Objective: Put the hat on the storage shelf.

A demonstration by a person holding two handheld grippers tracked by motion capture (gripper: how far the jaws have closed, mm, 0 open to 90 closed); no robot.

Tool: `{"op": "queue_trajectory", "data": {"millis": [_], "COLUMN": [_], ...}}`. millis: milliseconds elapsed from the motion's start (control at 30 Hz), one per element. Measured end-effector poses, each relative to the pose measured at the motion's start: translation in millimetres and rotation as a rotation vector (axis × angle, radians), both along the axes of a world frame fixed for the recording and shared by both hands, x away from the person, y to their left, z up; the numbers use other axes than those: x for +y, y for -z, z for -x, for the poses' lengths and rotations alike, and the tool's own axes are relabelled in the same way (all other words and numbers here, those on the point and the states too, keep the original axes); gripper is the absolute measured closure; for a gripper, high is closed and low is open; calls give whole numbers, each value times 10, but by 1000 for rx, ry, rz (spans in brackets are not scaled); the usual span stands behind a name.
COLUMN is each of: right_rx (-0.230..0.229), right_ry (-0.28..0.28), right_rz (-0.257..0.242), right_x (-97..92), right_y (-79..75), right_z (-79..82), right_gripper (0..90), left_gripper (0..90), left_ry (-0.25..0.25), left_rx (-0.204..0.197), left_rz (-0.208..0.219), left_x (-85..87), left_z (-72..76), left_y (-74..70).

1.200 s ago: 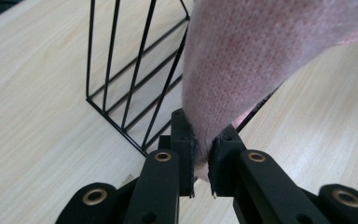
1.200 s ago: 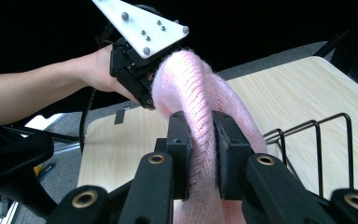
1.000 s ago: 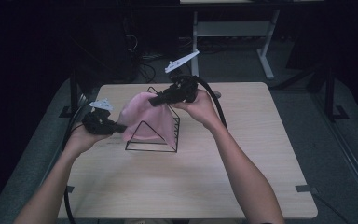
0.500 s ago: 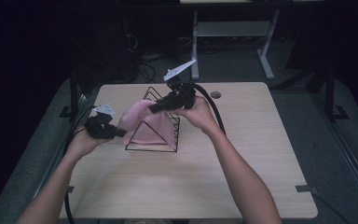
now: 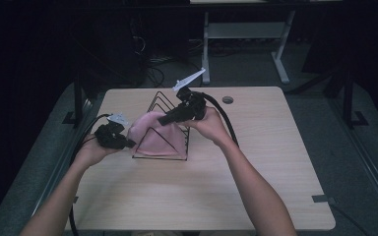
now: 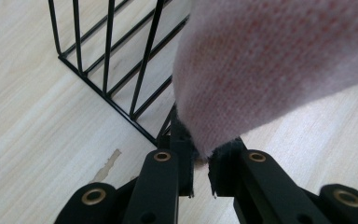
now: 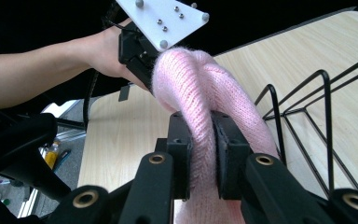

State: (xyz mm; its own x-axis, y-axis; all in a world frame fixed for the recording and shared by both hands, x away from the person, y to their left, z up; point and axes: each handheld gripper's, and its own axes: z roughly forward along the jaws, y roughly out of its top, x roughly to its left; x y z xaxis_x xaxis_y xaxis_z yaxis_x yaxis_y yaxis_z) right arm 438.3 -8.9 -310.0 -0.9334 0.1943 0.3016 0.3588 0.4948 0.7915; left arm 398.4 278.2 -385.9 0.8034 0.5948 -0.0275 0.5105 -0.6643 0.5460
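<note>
A pink knitted hat (image 5: 155, 136) hangs over the front of a black wire rack (image 5: 158, 100) on the wooden table (image 5: 261, 162). My left gripper (image 5: 131, 143) is shut on the hat's left edge; in the left gripper view its jaws (image 6: 201, 163) pinch the knit (image 6: 279, 60) close to the rack's base corner (image 6: 107, 60). My right gripper (image 5: 161, 120) comes in from the upper right and is shut on a fold at the top of the hat. In the right gripper view its pads (image 7: 203, 149) squeeze the pink knit (image 7: 200, 88), and the left gripper (image 7: 142, 51) shows beyond.
A round cable hole (image 5: 228, 100) lies in the table's far edge. Bare wood stretches in front of and to the right of the rack. Behind the table stands a white desk frame (image 5: 280, 54) on a dark floor. Cables trail from both grippers.
The right gripper has sunk a little with the hat, bringing the knit lower over the rack. The left gripper has hardly moved.
</note>
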Motion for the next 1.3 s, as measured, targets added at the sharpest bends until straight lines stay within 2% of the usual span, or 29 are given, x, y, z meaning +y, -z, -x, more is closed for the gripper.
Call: {"op": "queue_trajectory", "data": {"millis": [167, 267, 367, 700, 800, 967, 1100, 1300], "right_rx": [2, 19, 15, 18, 24, 16, 17, -10], "right_ry": [-11, -17, -22, -22, -15, 3, 13, 58], "right_rz": [9, 20, 23, 32, 16, -10, -18, -10], "right_x": [32, 62, 80, 86, 72, -1, -76, -227], "right_y": [39, 81, 113, 127, 124, 103, 62, 6], "right_z": [15, 22, 17, 6, 21, 57, 87, 120], "right_gripper": [781, 778, 773, 744, 697, 607, 544, 476], "left_gripper": [830, 830, 830, 832, 810, 769, 732, 684], "left_ry": [-6, -23, -16, -15, -10, -14, -21, -23], "left_rx": [19, 33, 37, 46, 40, 37, 35, 13], "left_rz": [-6, -1, -3, -5, -8, 21, 30, 56], "left_x": [42, 71, 95, 96, 99, 137, 158, 182], "left_z": [-1, 5, 8, 3, 24, 69, 104, 148], "left_y": [60, 111, 135, 152, 132, 126, 107, 41]}}
